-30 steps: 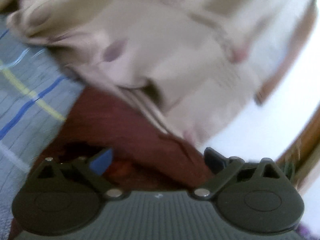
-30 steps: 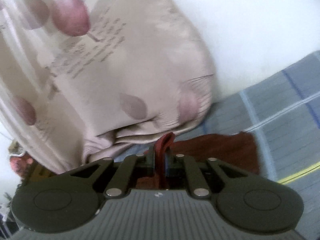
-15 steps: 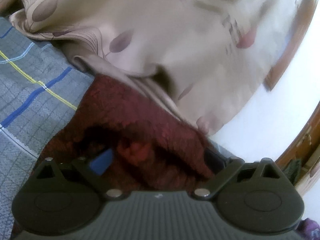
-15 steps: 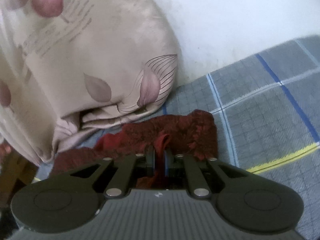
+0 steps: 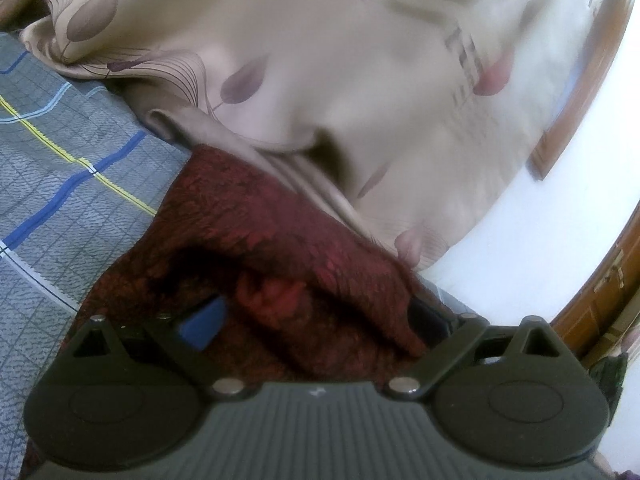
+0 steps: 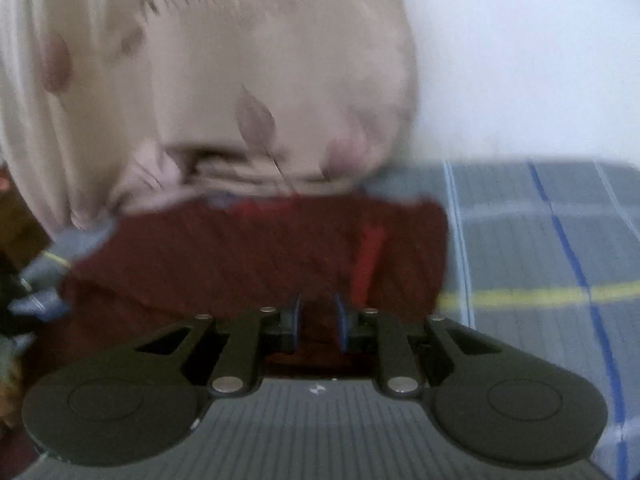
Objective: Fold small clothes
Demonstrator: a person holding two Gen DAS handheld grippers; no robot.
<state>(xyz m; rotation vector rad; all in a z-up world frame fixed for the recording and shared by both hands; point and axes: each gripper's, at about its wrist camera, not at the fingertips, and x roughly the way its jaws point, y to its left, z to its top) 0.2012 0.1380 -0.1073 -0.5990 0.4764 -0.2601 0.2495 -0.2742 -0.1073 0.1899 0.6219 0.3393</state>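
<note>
A dark red textured garment lies on the checked grey bedsheet, against a beige pillow. My left gripper is open wide, with bunched red cloth lying between its fingers; the blue pad of the left finger shows, and the right finger is partly under cloth. In the right wrist view the garment lies flat in front of my right gripper, whose jaws stand a little apart with nothing between the pads. This view is blurred.
A beige pillow with a leaf print lies just behind the garment, also in the right wrist view. A white wall is beyond. A wooden frame stands at the right. The bedsheet extends to the right.
My right gripper has opened and let go of the red cloth it was pinching; the garment now lies flat. The left gripper stays open and has barely moved.
</note>
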